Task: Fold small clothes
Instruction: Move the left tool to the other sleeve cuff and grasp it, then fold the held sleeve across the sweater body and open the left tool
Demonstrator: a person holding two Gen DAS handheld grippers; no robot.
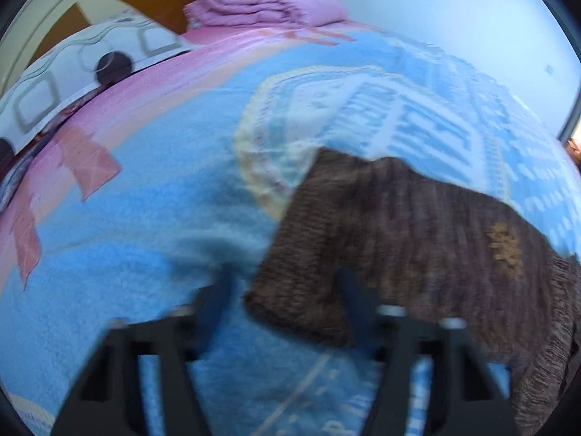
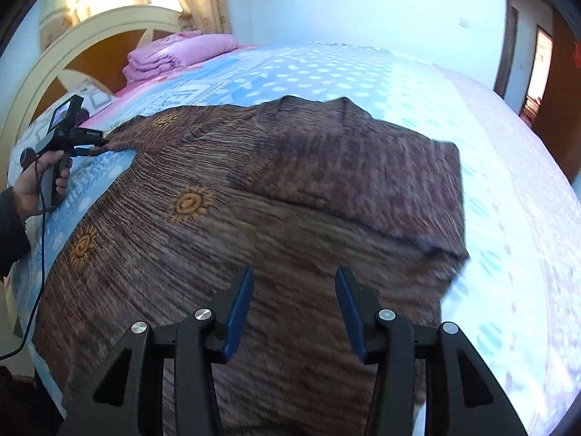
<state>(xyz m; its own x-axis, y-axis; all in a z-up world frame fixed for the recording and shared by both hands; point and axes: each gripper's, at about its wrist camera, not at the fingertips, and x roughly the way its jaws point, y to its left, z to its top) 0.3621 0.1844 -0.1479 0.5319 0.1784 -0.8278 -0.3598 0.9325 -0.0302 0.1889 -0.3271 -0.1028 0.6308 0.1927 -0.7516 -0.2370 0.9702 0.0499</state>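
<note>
Sleeve fold in hand: brown sweater cuff pinched by left tool; right tool spread, empty. Next: cuff carried inward across body.

A: We see a bed under a blue patterned blanket, with a pink band near the head.
B: Arched cream-and-wood headboard, folded pink bedding and a patterned pillow beside it.
A: We get a pale blue wall, bright curtained window upper left, open doorway right.
</note>
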